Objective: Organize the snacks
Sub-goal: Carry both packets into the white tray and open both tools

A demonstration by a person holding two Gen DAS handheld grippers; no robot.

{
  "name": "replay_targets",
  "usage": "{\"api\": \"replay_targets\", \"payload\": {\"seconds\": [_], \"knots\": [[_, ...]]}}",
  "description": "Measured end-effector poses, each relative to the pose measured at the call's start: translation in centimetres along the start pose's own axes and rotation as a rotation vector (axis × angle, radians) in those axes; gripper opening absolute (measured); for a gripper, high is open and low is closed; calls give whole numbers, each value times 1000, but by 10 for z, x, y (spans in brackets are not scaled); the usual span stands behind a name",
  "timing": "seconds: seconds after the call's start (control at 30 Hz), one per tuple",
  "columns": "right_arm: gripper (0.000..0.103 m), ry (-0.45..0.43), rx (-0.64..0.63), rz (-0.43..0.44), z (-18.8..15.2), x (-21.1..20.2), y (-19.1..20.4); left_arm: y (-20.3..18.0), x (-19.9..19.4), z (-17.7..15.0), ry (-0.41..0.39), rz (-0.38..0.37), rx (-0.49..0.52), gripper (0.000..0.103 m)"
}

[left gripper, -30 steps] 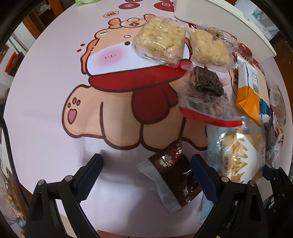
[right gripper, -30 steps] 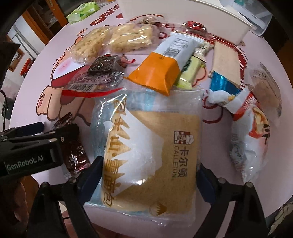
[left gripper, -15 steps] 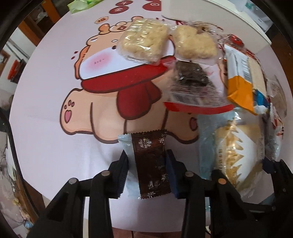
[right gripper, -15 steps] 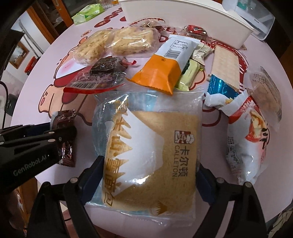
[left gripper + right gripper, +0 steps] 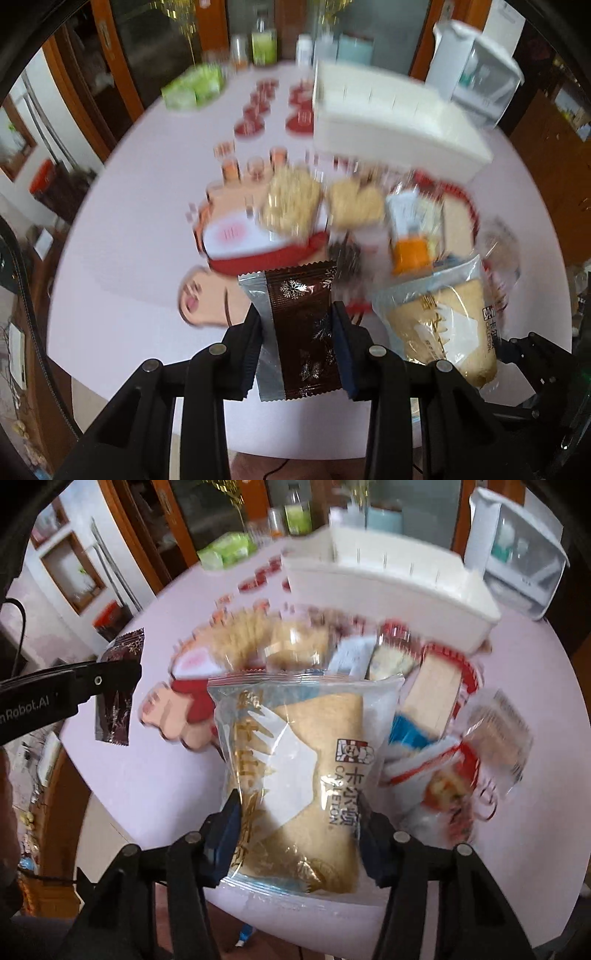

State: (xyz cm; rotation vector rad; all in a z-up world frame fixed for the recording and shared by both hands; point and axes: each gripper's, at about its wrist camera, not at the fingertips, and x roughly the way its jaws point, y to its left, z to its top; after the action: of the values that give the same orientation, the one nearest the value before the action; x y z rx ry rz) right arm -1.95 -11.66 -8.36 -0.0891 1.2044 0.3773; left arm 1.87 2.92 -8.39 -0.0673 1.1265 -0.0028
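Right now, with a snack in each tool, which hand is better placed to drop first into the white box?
Probably right: the right tool, closing on the bread pack, faces the white box squarely. From the left tool, gripping the brown packet, the box sits off to the side.

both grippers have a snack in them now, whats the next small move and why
Probably carry both toward the white bin at the far side of the table. The left gripper is shut on the brown snowflake packet, and the right gripper's jaws are closing on the clear bread bag, pinching it in. Both packs look clear of the pile, and the bin's top looks open.
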Motion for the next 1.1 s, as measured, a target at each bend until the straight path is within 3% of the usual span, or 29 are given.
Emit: {"api": "replay_targets", "payload": {"seconds": [0.13,0.3,0.53,0.7,0.93,0.97,1.0,1.03,1.1], "knots": [[56,-85,-7,20,19,-35,-9,22,-50,20,-86,-14,12,34],[56,-175,-18,-4,55,-68,-24,13,-90,42,-151,-32,62,34],[56,-247,39,-136,140,-72,-57,-6,-108,134,-234,-77,156,34],[57,-246,114,-213,203,-56,-88,-25,-82,213,-253,-145,209,34],[66,-193,201,-289,266,7,-131,-48,8,290,-169,-191,218,37],[68,-184,212,-286,271,15,-136,-50,19,295,-161,-194,218,40],[73,-175,225,-286,274,24,-142,-50,30,300,-149,-196,218,60],[79,-171,239,-292,276,31,-146,-51,43,305,-127,-192,216,88],[86,-188,256,-300,278,39,-151,-50,61,309,-101,-197,201,99]]}}
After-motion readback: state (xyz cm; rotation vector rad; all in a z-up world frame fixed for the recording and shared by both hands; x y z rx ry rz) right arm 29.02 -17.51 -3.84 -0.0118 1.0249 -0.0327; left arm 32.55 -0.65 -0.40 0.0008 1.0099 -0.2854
